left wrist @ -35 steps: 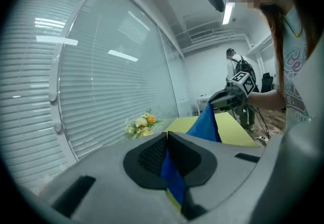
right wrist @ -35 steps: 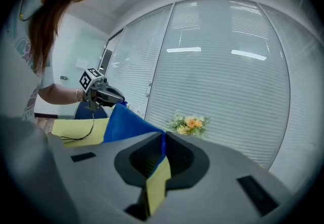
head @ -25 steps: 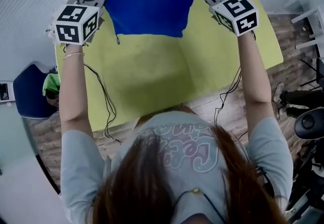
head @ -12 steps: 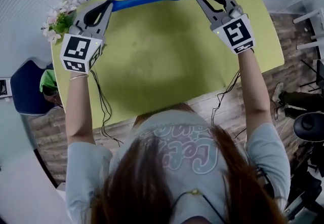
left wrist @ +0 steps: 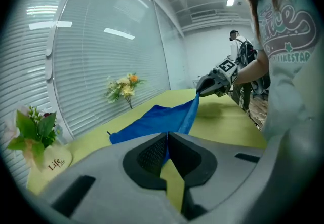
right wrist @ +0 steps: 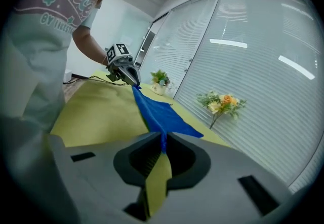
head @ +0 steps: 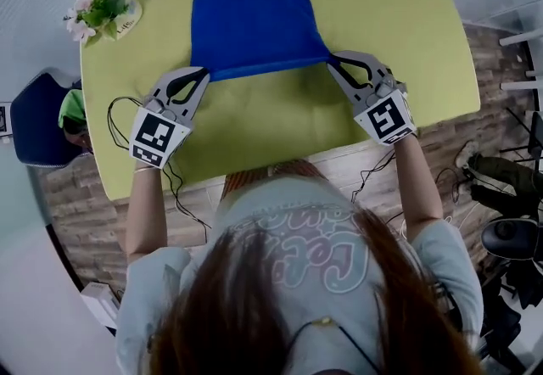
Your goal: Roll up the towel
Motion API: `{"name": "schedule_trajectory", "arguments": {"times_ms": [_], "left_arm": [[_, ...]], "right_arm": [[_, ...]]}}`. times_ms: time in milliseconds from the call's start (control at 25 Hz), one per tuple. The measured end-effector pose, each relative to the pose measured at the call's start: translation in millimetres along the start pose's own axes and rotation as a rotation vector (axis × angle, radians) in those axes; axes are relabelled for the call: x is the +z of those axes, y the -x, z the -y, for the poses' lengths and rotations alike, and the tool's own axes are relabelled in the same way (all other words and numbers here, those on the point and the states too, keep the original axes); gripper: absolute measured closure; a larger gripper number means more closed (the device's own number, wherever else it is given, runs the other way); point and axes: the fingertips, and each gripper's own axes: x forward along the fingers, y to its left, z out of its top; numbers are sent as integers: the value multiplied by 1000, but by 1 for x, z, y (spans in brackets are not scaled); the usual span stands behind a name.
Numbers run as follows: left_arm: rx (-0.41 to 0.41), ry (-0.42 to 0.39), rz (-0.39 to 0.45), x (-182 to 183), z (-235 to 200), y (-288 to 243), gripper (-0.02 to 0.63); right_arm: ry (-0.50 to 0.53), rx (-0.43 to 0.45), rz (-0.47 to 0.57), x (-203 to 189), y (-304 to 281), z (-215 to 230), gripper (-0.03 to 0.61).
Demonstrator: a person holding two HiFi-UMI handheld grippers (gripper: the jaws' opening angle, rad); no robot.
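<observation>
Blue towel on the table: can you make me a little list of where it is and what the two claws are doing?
thing: blue towel, spread flat on the yellow-green table
left claw: shut on the towel's near left corner
right claw: shut on its near right corner
nearby: flowers at the table's far left corner, not touching the towel
rolled yet: no

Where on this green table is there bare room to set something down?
Widest: right of the blue towel, out to the right edge of the table. Also the near strip between the left hand-held gripper and right hand-held gripper. Crowded: the far left corner by the flowers, and the towel's near corners, both pinched.
</observation>
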Motion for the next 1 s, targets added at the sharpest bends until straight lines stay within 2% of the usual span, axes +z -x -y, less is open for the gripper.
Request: {"name": "schedule_trajectory", "arguments": {"times_ms": [160,400,520,600,760,840,920,1000], "left_arm": [[-35,16,-24,-17,27,7,597],[-61,11,-115,-46,58,20,595],[-109,47,-145,-56,73,31,592],[-113,65,-159,-60,77,40,547],[-45,58,-136,-51,66,51,518],[-20,24,-125,-41,58,46,500],[-29,-23,-146,-38,56,32,461],[-71,-36,-176,-38,58,16,453]], "right_arm": [[40,46,-23,-11,8,-20,541],[199,165,-105,-38,15,-60,527],[168,252,-128,-48,23,-75,455],[137,304,-131,-51,29,-81,416],[50,302,-61,-34,37,-73,413],[10,293,-17,-23,32,-68,414],[11,308,-11,-19,21,-70,414],[31,339,-31,-21,11,-78,416]]}}
